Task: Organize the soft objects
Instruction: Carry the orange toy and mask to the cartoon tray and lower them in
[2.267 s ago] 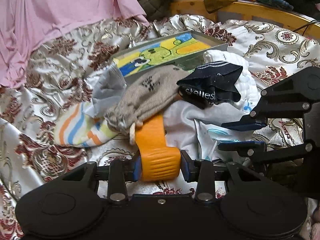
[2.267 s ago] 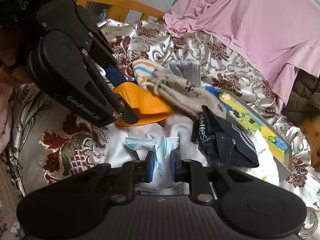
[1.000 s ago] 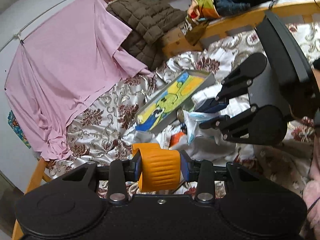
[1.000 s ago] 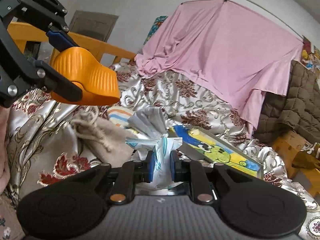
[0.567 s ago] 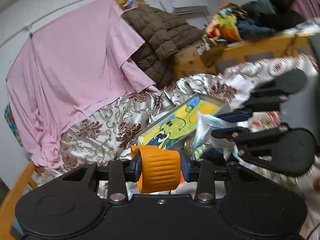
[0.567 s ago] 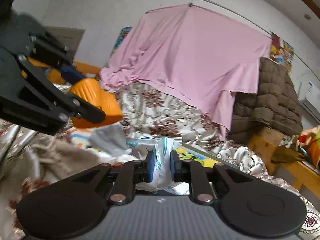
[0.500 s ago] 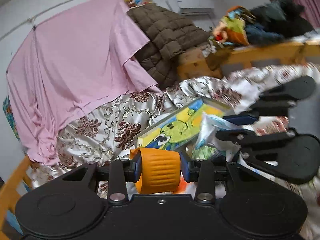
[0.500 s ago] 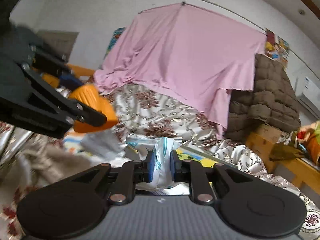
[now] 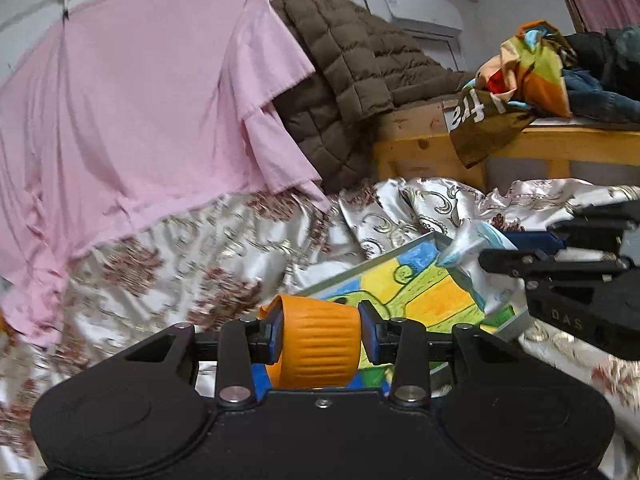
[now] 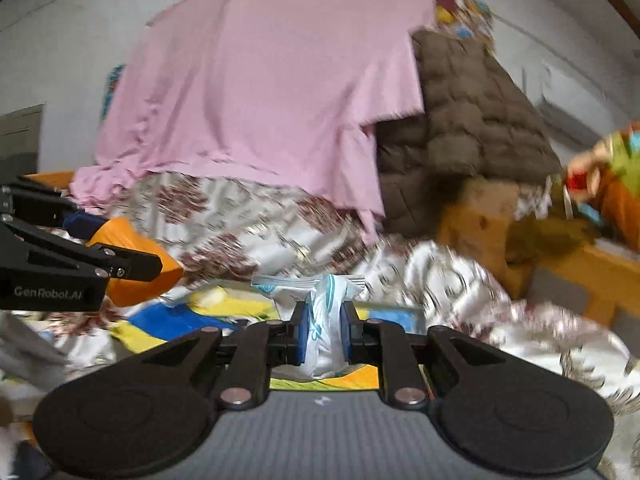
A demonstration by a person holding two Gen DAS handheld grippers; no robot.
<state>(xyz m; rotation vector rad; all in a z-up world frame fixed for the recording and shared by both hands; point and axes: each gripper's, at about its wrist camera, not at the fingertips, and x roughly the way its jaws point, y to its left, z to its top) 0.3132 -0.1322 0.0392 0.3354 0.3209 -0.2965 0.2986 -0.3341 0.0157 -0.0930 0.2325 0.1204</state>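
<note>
Left gripper [image 9: 320,340] clamps an orange ribbed soft piece [image 9: 316,354]; right gripper [image 10: 323,340] pinches a white-blue soft packet [image 10: 326,320], both held above the picture box [image 9: 420,292] on the floral bedspread [image 9: 200,264]. For a clean drop: keep both grips firm, lower w/o tilting, release only once inside the box.

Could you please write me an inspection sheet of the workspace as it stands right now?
Surface: floral satin bedspread, rumpled, covering the bed.
Job's things: orange ribbed soft item held in the left gripper; white and teal packet held in the right gripper.
Clutter: colourful picture box lying on the bedspread below both grippers; grey cloth at the right wrist view's left edge, blurred.
Grippers: left gripper shut on the orange item; right gripper shut on the packet; both off the bedspread, side by side.
Cables: nothing seen.
Surroundings: pink sheet hung from a line, brown quilted jacket, wooden bed frame heaped with clothes, wall air conditioner.
</note>
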